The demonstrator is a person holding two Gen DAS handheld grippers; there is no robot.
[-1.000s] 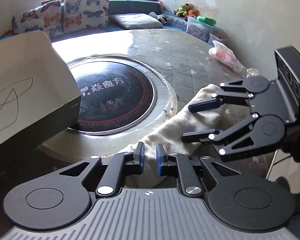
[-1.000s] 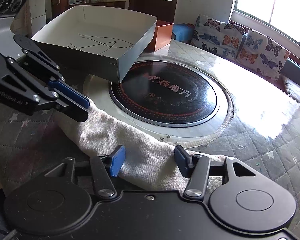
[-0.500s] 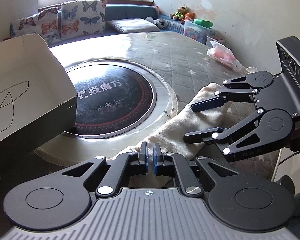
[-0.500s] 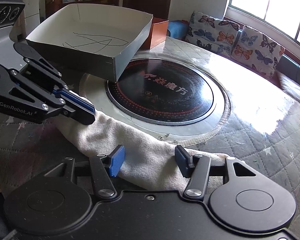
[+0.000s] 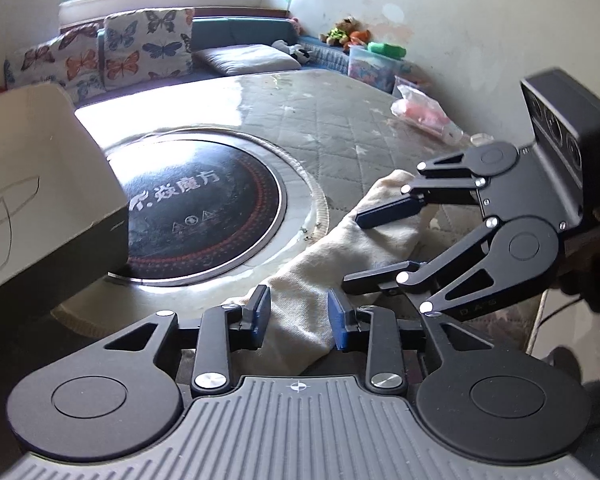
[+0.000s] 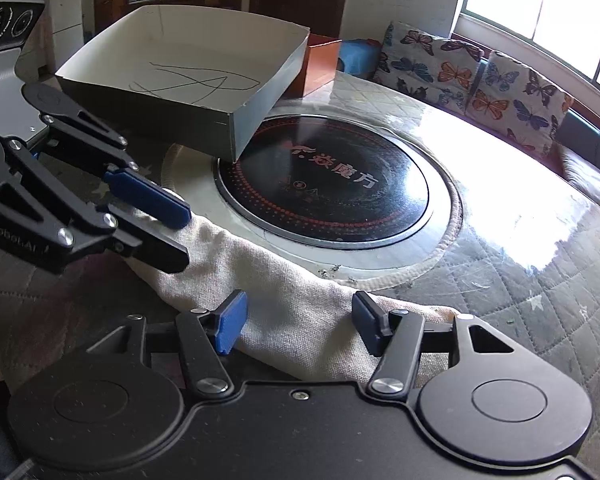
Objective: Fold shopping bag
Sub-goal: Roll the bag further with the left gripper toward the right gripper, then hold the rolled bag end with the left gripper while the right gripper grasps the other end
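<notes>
The cream shopping bag [image 5: 342, 254] lies as a long folded strip on the quilted desk [image 5: 320, 128], stretched between the two tools. The left hand-held gripper [image 5: 299, 317] is released, its blue pads [image 5: 260, 314] spread apart on either side of the near end of the cloth. The right hand-held gripper [image 6: 298, 322] stands released too, jaws wide over the bag's other end. Beyond both, a scribbled cardboard box [image 6: 188, 80] overlaps the black round cooktop [image 6: 328, 184].

Cardboard box [image 6: 188, 80] overhanging the hotplate [image 6: 324, 184] beyond the left claw [image 6: 182, 236]; open quilted tabletop [image 6: 520, 280] rightward.
</notes>
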